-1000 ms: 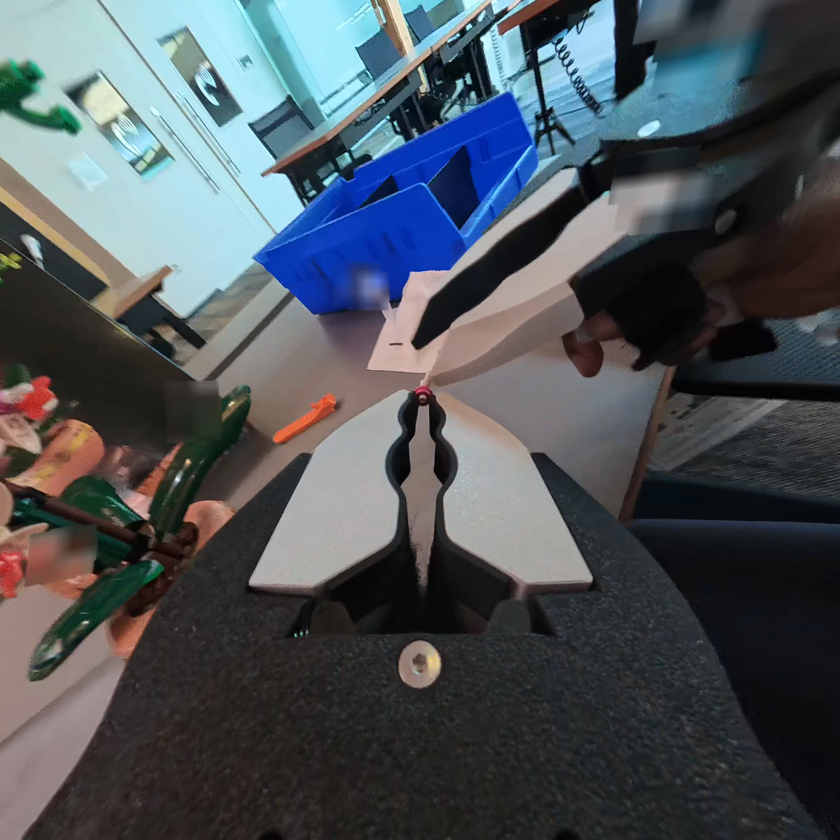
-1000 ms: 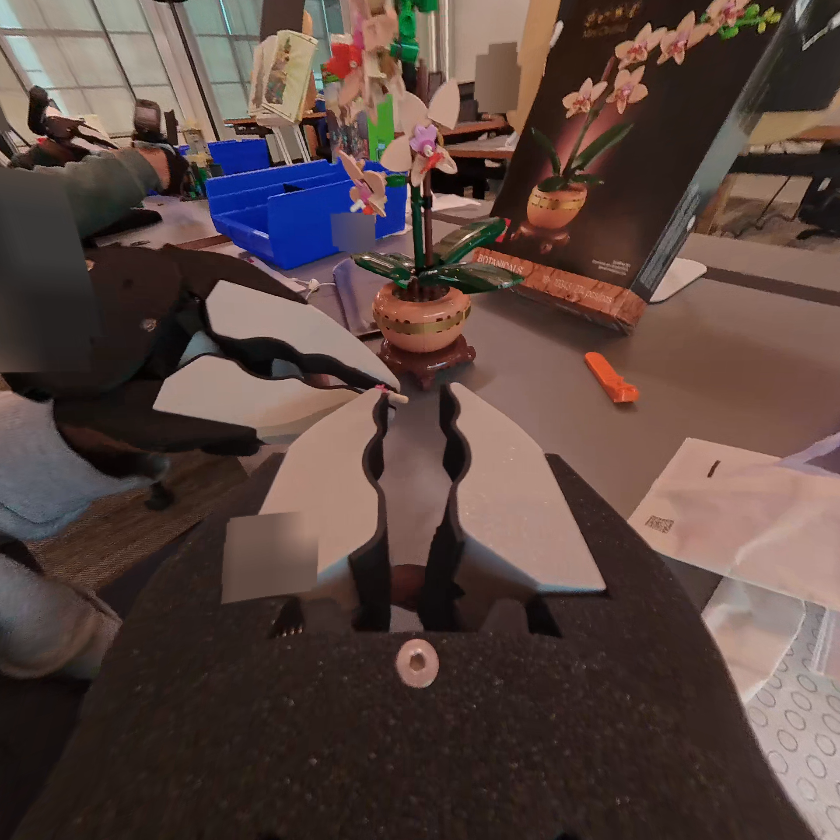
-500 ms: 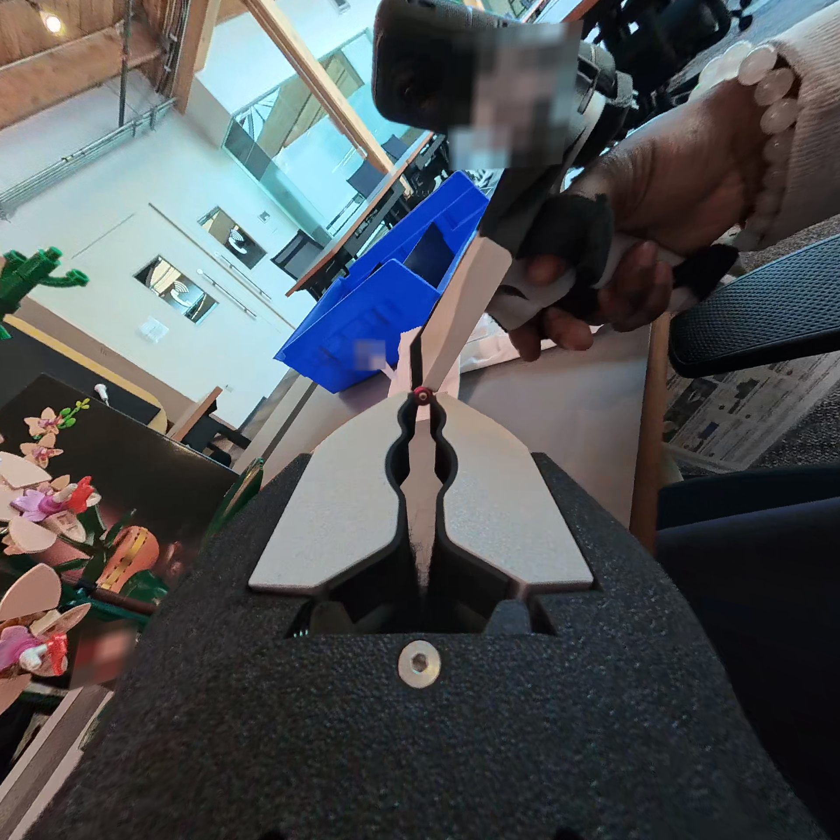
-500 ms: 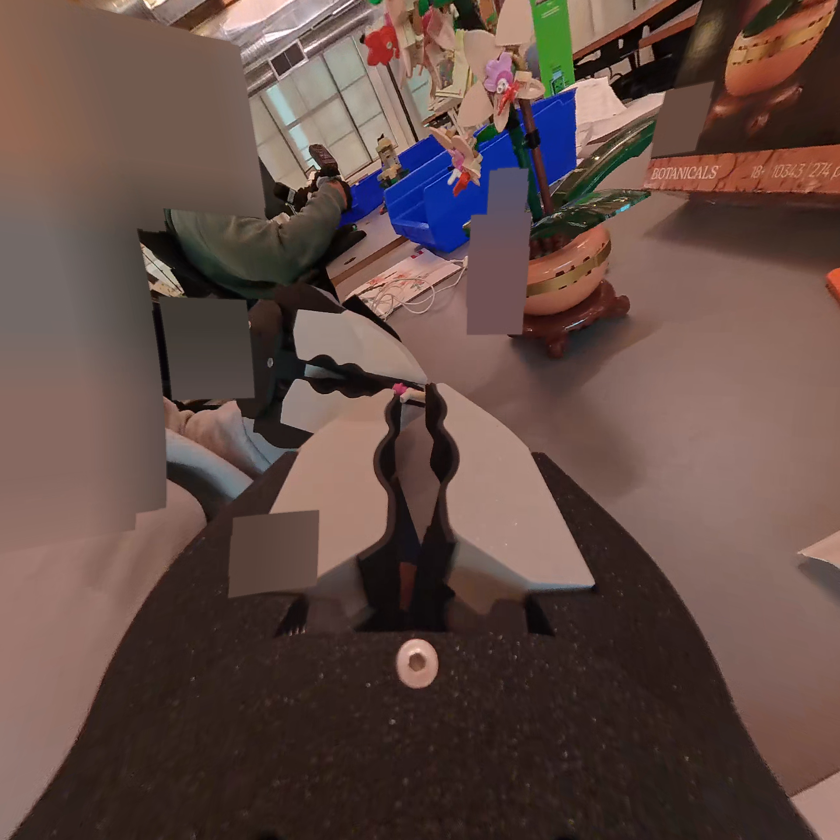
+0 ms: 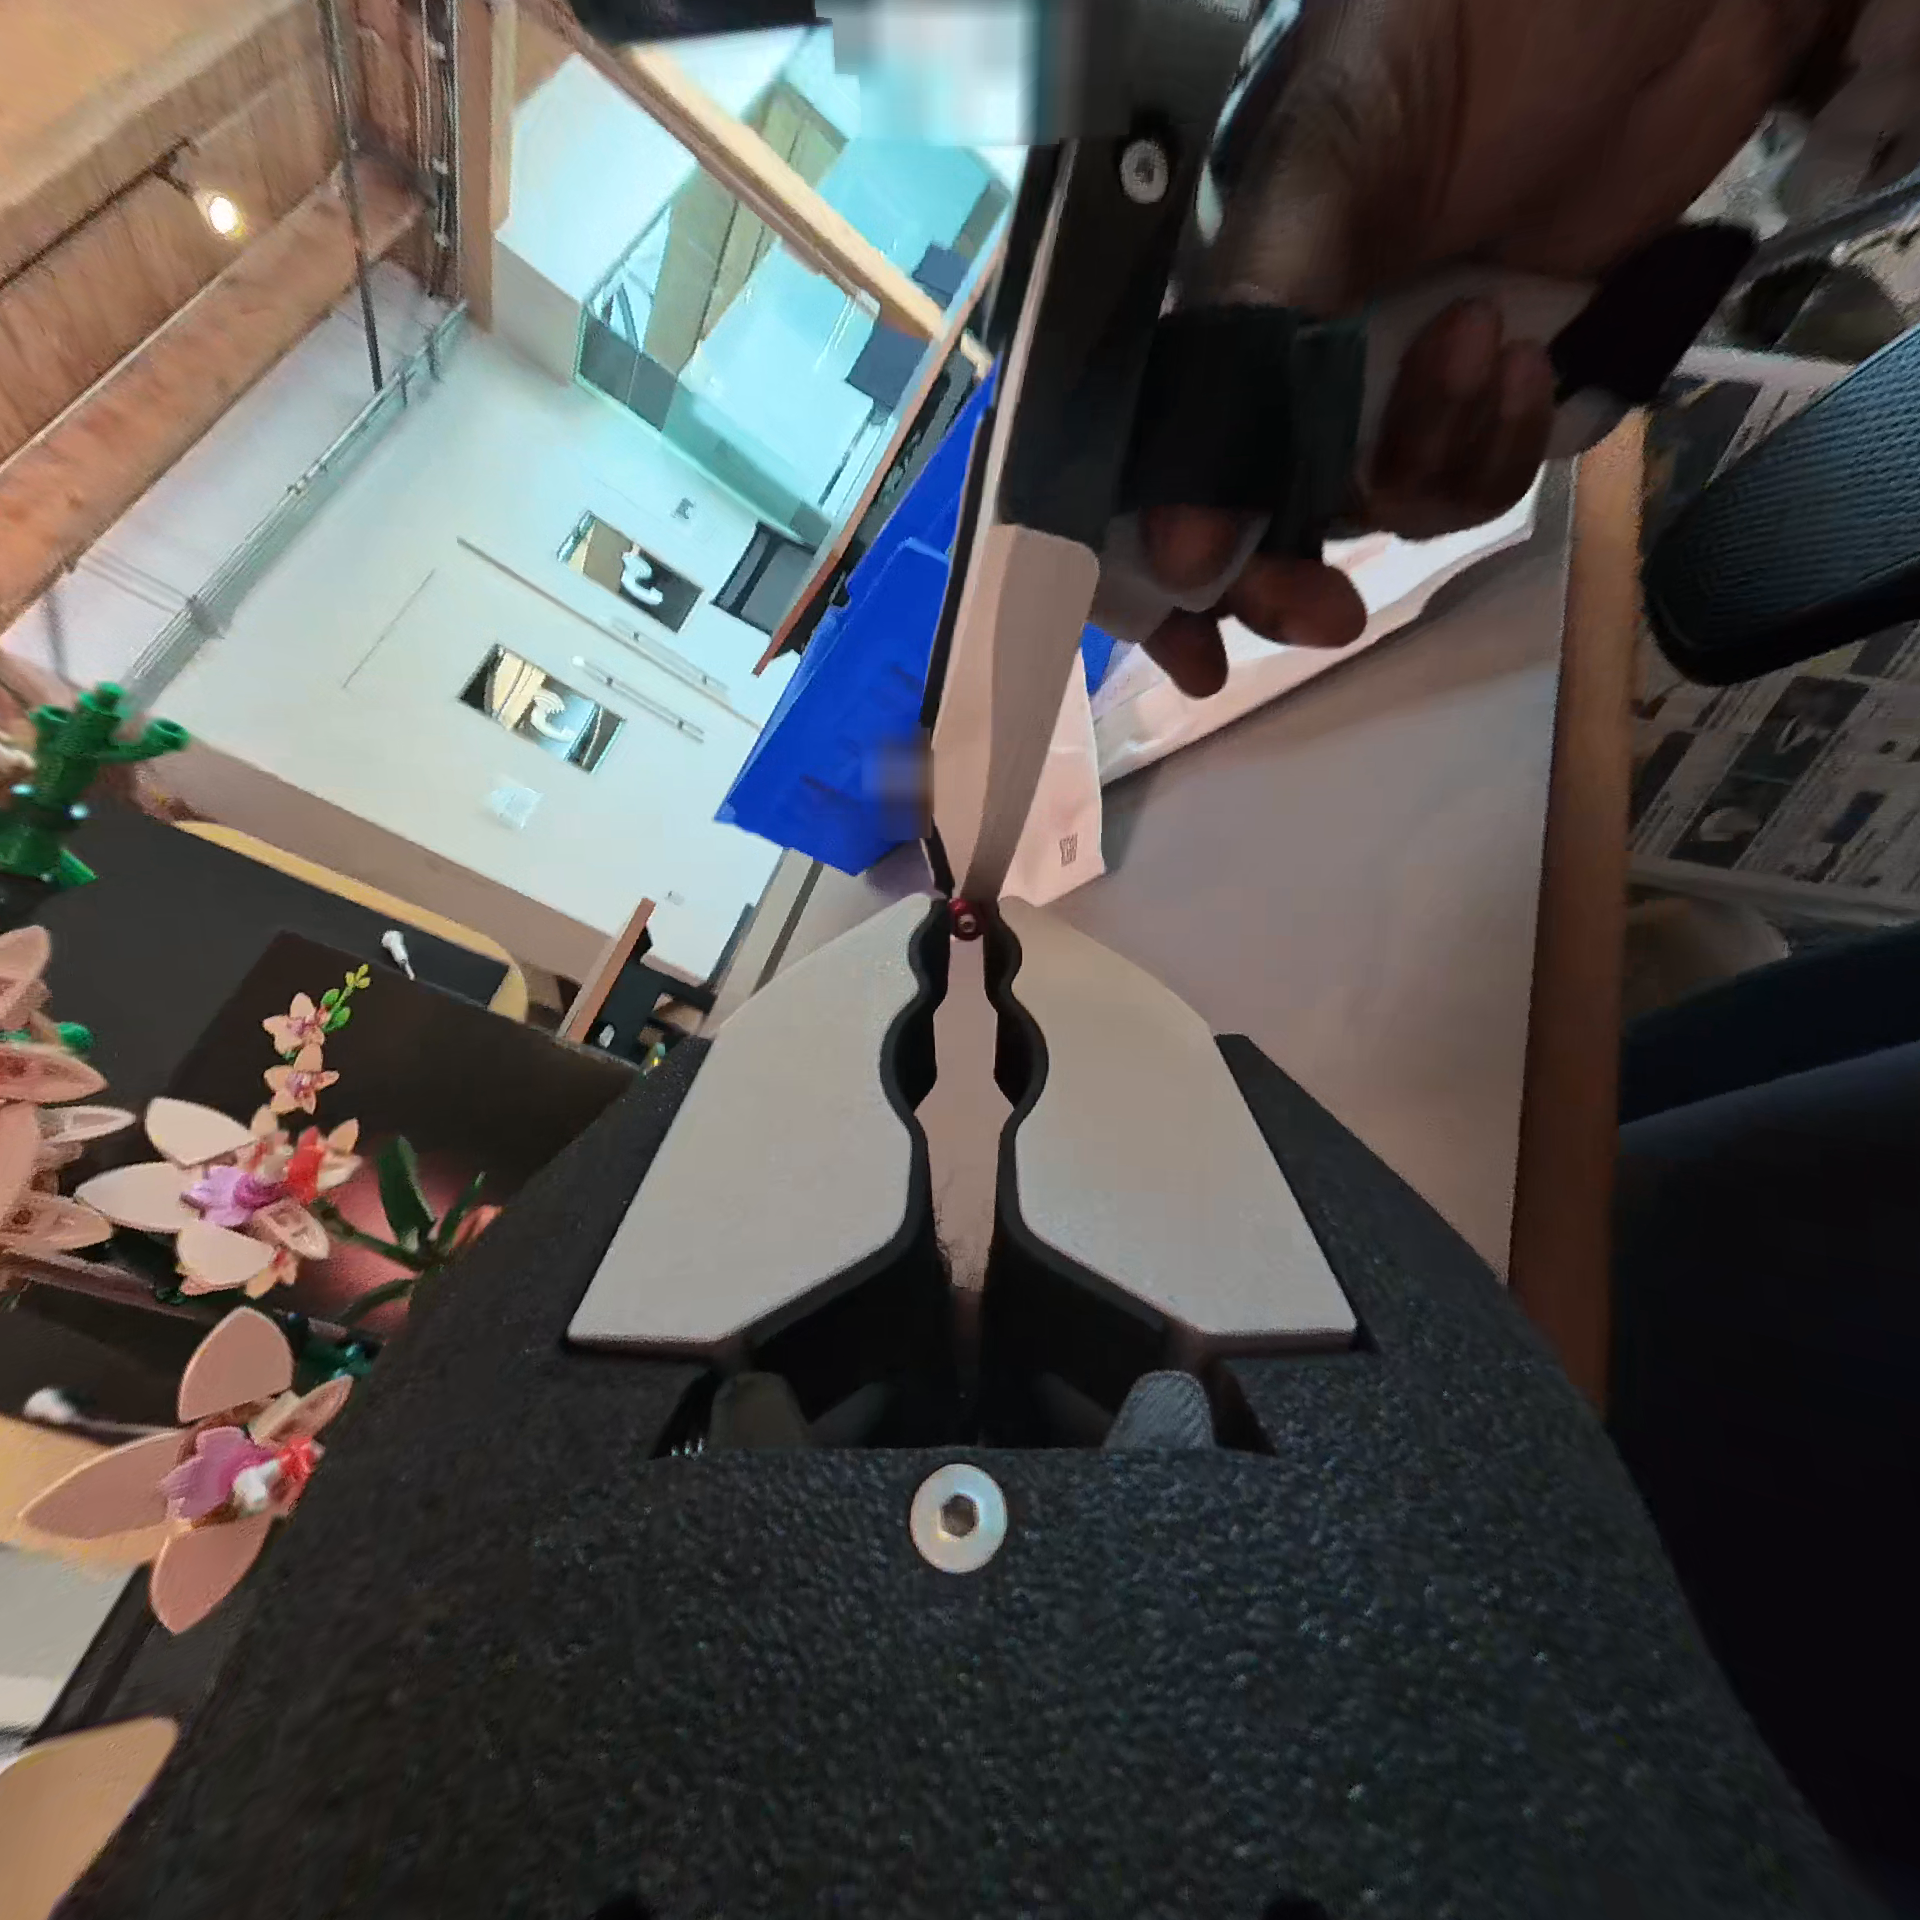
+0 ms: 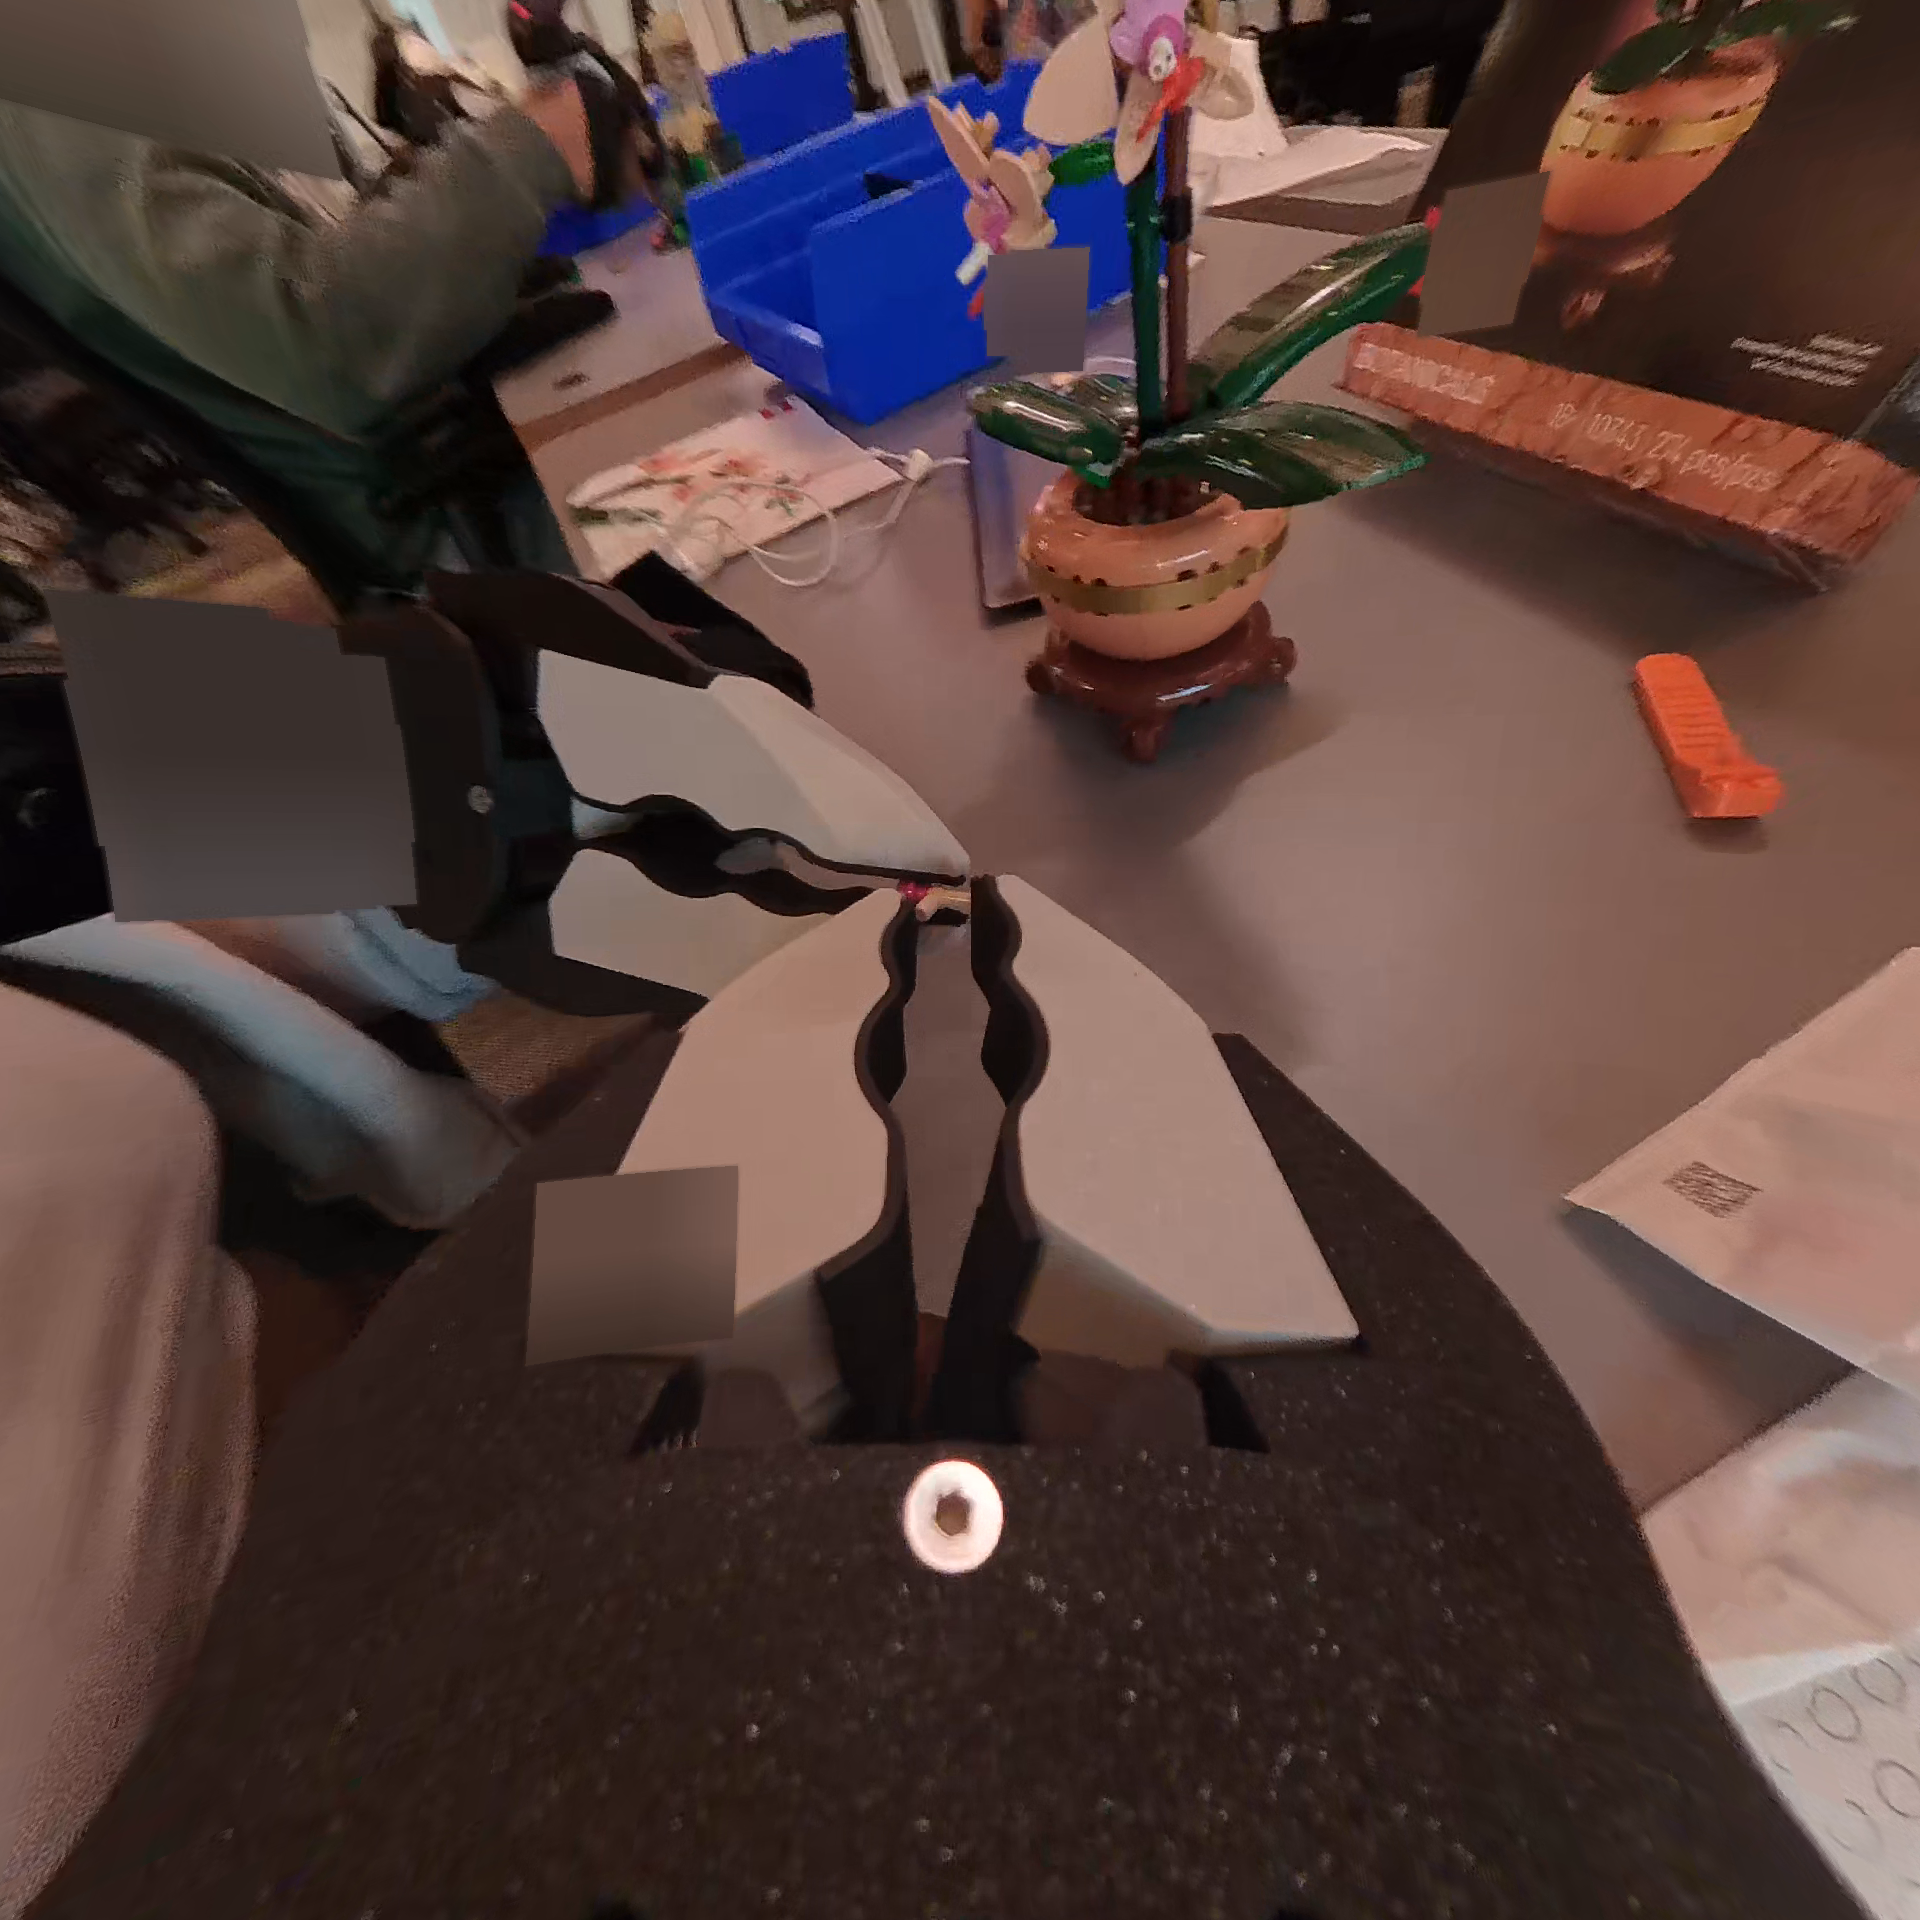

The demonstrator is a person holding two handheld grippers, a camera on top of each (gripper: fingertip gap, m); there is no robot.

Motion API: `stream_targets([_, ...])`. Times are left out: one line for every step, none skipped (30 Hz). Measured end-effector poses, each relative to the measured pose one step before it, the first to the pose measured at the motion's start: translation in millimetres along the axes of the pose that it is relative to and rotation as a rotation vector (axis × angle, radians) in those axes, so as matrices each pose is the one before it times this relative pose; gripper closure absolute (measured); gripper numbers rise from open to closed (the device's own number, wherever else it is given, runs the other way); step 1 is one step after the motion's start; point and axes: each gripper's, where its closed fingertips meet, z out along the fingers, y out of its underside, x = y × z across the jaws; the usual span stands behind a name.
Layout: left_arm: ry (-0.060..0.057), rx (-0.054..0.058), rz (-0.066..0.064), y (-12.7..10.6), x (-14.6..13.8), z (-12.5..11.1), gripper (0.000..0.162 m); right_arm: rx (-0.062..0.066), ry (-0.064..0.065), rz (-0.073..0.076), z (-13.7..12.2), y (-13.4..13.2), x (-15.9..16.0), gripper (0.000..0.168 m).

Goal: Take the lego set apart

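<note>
Since half a second ago the left hand-held gripper [image 5: 964, 920] has tipped further over, so the room leans more steeply behind it and the right hand-held gripper [image 5: 961, 883] now reaches down from the top of the left wrist view. Its tips meet the left one's tips at a tiny red piece [image 5: 964, 921]. The left one's jaws are closed onto that piece. A hand [image 5: 1382, 312] grips the right tool's handle above. Beyond the red piece lie a blue bin [image 5: 862, 748] and a white paper bag [image 5: 1060, 831] on the table [image 5: 1299, 935]. Left of the piece, orchid flowers [image 5: 229, 1195] show in front of a dark box.

From the right wrist view, the red piece [image 6: 914, 891] sits at the tips with a small cream peg [image 6: 945, 902] joined to it. The right hand-held gripper [image 6: 940, 902] has its jaws drawn close on the cream end, and the left hand-held gripper [image 6: 925, 878] comes in from the left, pinching the red end. Past the piece, the lego orchid [image 6: 1153, 561] stands upright in its pot on the grey table [image 6: 1455, 935]. An orange brick separator [image 6: 1704, 748] lies well to the right of the pot, and the set's box [image 6: 1662, 395] leans behind. A blue bin [image 6: 862, 281] stands farther back, left of the orchid.
</note>
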Motion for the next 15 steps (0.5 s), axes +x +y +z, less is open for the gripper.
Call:
stream_targets([-0.0098, -0.0265, 0.0060, 3.91, 1.40, 1.94, 0.157, -0.0162, 0.0446, -0.0268, 1.49, 2.16, 3.21, 0.159])
stream_targets([-0.0111, -0.0197, 0.0032, 3.21, 1.71, 1.73, 0.157, -0.0133, 0.0451, -0.0265, 1.74, 2.12, 2.93, 0.162])
stream_targets([0.0078, 0.0051, -0.0110, -1.02, 4.72, 0.74, 0.157, -0.0050, 0.0643, -0.0392, 1.08, 1.54, 5.45, 0.168])
stream_targets([0.0409, 0.0372, -0.0225, -7.78, 10.35, -0.58, 0.157, -0.0272, 0.1404, -0.0626, -0.48, 4.75, 17.60, 0.168])
stream_targets([-0.0038, -0.0005, -0.0282, -4.09, 4.97, 1.11, 0.157, -0.0184, 0.0235, -0.0333, 1.57, 4.49, 2.86, 0.168])
stream_targets([-0.0194, -0.0327, 0.0151, 4.04, 1.73, 2.30, 0.157, -0.0110, -0.0594, 0.0700, 2.07, 2.58, -7.40, 0.168])
stream_targets([-0.0149, -0.0164, 0.0109, 5.16, -0.20, 1.12, 0.157, -0.0055, -0.0223, 0.0371, 0.48, 3.19, 0.17, 0.168])
stream_targets([0.0095, 0.0037, -0.0266, 3.10, 0.09, 0.07, 0.157, -0.0022, 0.0093, 0.0285, -1.38, 3.04, 5.51, 0.168])
stream_targets([0.0007, 0.0116, -0.0329, 1.27, -2.99, -1.22, 0.157, 0.0141, 0.0079, 0.0183, -2.80, -0.07, 5.90, 0.168])
stream_targets([-0.0284, 0.0023, -0.0226, 2.16, -7.84, -1.68, 0.157, 0.0362, -0.0339, 0.0192, -3.24, -3.88, -0.58, 0.168])
stream_targets([-0.0253, 0.0083, -0.0246, 1.41, -8.06, -1.50, 0.157, 0.0266, -0.0688, 0.0458, -1.82, -4.12, -5.59, 0.164])
stream_targets([-0.0253, 0.0289, -0.0361, -1.65, -8.19, -2.14, 0.157, 0.0050, -0.1067, 0.0633, 0.42, -2.39, -10.91, 0.147])
stream_targets([-0.0145, 0.0446, -0.0410, -4.50, -6.40, -2.70, 0.157, -0.0017, -0.1045, 0.0761, 2.17, -2.03, -10.37, 0.136])
stream_targets([0.0097, 0.0447, -0.0392, -5.29, -2.39, -2.74, 0.157, 0.0147, -0.0893, 0.0623, 3.01, -3.67, -8.86, 0.137])
stream_targets([-0.0087, 0.0161, -0.0339, -2.35, -3.92, -2.08, 0.157, 0.0281, -0.0736, 0.0412, 3.19, -5.27, -7.61, 0.139])
